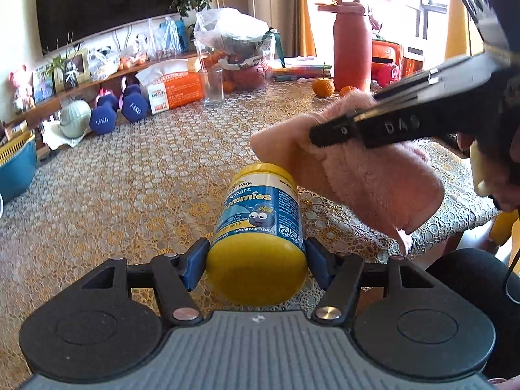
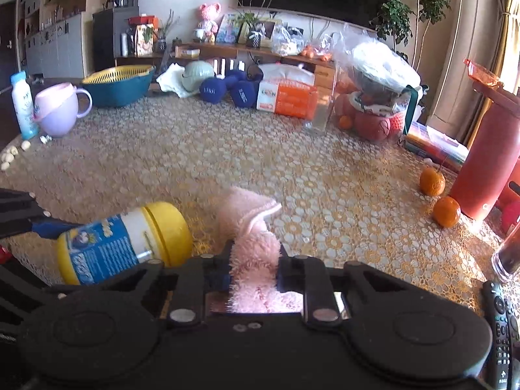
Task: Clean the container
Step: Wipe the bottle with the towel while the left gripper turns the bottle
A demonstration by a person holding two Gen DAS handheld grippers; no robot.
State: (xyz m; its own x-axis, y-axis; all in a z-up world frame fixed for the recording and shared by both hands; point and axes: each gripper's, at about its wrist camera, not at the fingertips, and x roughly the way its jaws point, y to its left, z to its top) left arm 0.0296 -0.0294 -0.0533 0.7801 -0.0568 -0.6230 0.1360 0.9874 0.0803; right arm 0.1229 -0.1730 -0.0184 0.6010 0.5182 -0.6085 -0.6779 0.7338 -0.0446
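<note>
A yellow gummies container with a blue label lies on its side, base toward the camera, and my left gripper is shut on it, blue pads on either side. The same container shows at lower left in the right wrist view, its lid pointing right. My right gripper is shut on a fluffy pink cloth. In the left wrist view the pink cloth hangs from the right gripper and touches the container's far end.
A lace-covered table carries a red bottle, two oranges, an orange tissue box, a clear glass, blue dumbbells, a teal basket, a lilac cup and a remote.
</note>
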